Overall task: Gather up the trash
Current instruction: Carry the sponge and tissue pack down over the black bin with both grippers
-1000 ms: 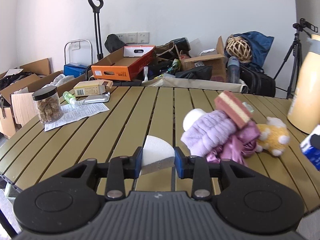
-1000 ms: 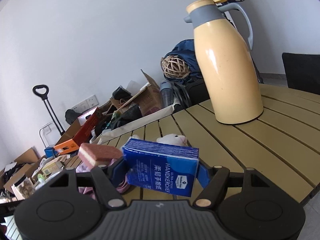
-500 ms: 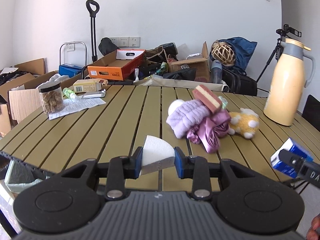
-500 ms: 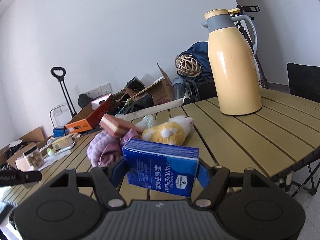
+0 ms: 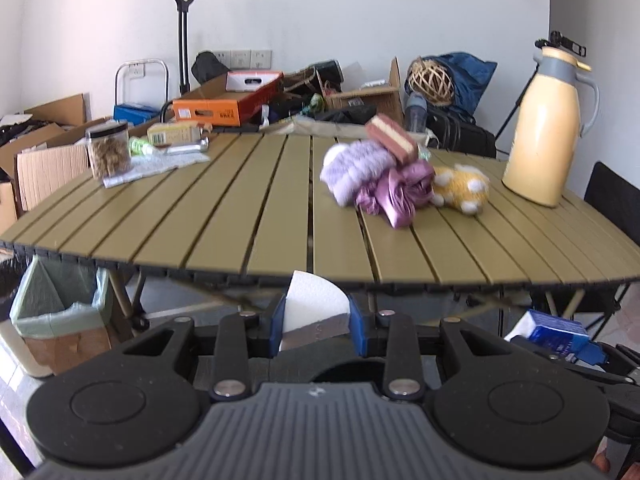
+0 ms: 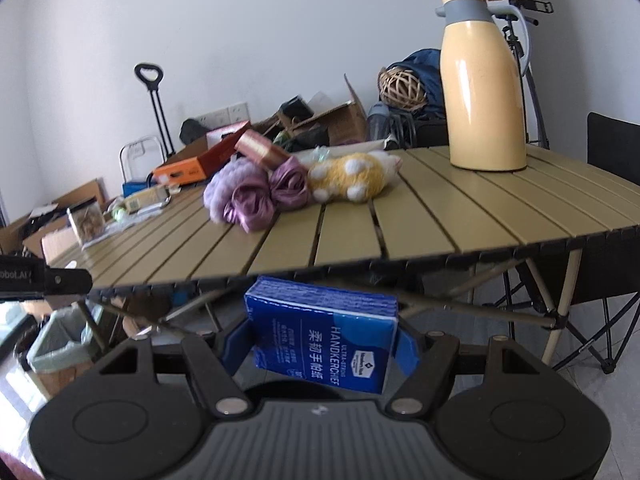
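Left gripper (image 5: 316, 322) fingers clenched on white foam wedge (image 5: 311, 306); right gripper (image 6: 320, 346) fingers clenched on blue handkerchief tissue pack (image 6: 324, 340). Both held below tabletop (image 5: 280, 216) edge. Lined trash bin (image 5: 60, 320) on floor, left.

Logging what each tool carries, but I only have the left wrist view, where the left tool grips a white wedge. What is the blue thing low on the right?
Observer: A blue tissue pack, printed HANDKERCHIEF.
Reviewer: Is it gripped?
Observer: Yes, the right tool is shut on it, a blue pad against each end.
Reviewer: Does that camera see the bin?
Observer: Yes, the lined bin sits low on its left, under the table.
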Motion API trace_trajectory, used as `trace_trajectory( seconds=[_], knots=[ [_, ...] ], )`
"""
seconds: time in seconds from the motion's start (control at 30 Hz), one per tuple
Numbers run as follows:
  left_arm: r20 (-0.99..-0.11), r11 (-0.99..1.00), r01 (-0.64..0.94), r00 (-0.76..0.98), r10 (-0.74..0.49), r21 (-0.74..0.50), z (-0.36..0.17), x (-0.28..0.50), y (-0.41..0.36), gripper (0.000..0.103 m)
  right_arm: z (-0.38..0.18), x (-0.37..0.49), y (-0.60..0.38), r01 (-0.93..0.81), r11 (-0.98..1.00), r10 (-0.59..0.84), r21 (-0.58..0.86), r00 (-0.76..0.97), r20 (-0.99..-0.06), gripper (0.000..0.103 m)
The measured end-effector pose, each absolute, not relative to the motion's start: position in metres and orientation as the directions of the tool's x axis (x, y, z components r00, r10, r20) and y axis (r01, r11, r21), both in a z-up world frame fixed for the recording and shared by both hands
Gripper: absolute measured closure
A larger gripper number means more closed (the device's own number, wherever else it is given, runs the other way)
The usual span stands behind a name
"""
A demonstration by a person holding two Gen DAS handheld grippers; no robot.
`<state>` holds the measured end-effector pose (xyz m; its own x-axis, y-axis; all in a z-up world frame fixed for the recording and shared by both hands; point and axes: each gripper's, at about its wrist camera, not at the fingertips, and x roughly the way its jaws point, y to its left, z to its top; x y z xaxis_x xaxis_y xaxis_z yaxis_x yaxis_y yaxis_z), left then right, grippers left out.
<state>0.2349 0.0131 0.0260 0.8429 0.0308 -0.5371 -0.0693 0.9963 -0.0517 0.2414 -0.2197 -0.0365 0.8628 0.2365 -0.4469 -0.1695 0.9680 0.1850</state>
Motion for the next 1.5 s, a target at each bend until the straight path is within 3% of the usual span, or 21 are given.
trace_trajectory(
  seconds=[0.73, 1.5],
  knots=[
    [-0.706, 0.999, -0.048, 0.708, 0.026, -0.013, -0.063, 0.208, 0.005, 0.070, -0.099, 0.214, -0.204, -0.259, 0.960, 0.260, 0.102, 0.703, -0.662, 0.033],
    [-0.835, 0.997, -0.076, 0.549, 0.033, -0.011, -0.131, 0.221, 0.014, 0.070, -0.151, 0.238, -0.235, -0.123, 0.989, 0.142, 0.084, 0.603, -0.785, 0.033]
  ],
)
